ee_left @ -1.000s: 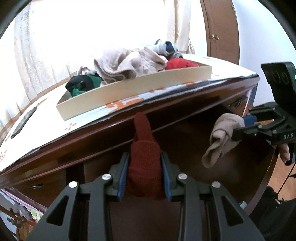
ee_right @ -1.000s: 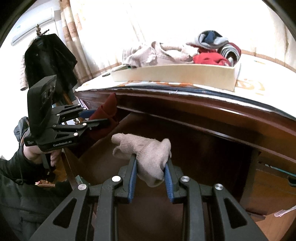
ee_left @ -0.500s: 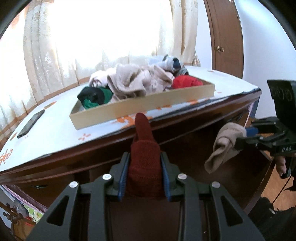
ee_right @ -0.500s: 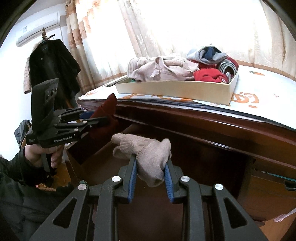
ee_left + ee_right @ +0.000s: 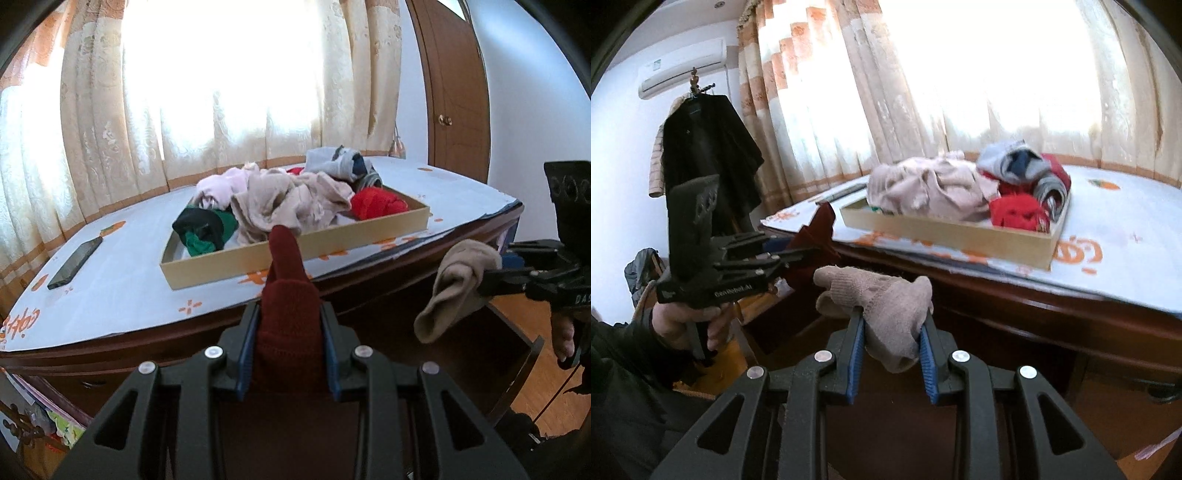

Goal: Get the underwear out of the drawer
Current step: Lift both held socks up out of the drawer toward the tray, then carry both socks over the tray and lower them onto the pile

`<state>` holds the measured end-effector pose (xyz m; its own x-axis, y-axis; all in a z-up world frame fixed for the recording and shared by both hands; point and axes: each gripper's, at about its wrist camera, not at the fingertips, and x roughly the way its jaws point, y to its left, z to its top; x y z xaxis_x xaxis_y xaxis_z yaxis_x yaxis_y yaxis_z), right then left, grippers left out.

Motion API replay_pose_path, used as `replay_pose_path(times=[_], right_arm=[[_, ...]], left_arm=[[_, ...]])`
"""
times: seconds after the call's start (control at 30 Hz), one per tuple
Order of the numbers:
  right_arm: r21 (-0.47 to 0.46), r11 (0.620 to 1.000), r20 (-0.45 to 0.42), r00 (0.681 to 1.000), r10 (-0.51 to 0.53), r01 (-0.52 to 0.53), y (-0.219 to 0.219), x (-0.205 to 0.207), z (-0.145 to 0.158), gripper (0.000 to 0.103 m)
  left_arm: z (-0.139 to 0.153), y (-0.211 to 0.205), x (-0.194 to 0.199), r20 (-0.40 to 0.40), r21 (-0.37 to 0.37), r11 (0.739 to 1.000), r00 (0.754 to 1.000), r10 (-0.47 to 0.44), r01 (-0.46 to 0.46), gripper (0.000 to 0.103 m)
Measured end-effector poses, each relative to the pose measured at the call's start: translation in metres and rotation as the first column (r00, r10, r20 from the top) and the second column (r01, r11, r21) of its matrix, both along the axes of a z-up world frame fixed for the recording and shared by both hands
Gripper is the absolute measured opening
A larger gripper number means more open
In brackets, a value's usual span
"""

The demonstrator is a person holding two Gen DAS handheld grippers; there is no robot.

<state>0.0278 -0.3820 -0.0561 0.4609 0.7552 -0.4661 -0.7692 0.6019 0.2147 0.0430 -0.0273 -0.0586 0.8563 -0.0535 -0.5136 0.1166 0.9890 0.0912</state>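
My left gripper (image 5: 288, 332) is shut on a dark red knitted garment (image 5: 288, 314) and holds it above the open drawer (image 5: 517, 354), in front of the dresser top. My right gripper (image 5: 892, 332) is shut on a beige knitted garment (image 5: 886, 299), also raised over the drawer. Each gripper shows in the other's view: the right one (image 5: 491, 273) with the beige piece (image 5: 454, 284), the left one (image 5: 809, 251) with the red piece (image 5: 820, 229). A shallow cardboard tray (image 5: 295, 254) piled with clothes stands on the dresser top.
The tray (image 5: 960, 236) holds beige, red, green and grey garments. A dark phone (image 5: 74, 262) lies on the dresser's left side. Curtains (image 5: 221, 92) hang behind. A black coat (image 5: 709, 155) hangs at left, a wooden door (image 5: 450, 85) at right.
Both grippers have risen with their garments from inside the drawer to above the level of the dresser top. More of the tray and the top shows now.
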Motion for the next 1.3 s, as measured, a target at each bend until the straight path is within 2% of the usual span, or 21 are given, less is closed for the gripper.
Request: replay_pose_path(times=[0.63,1.3], right_arm=[[0.061,0.998,0.070,0.997,-0.015,0.010,0.003,-0.005,0.034,0.029],[0.089,0.995,0.109,0.992,-0.059,0.049,0.001,0.015,0.061,0.029]], left_arm=[[0.036,0.006,-0.010,0.108,-0.021,1.000,0.994,0.025,-0.023,0.031],[0.064,-0.004,0.007,0.153,0.027,1.000,0.988,-0.005,0.001,0.031]])
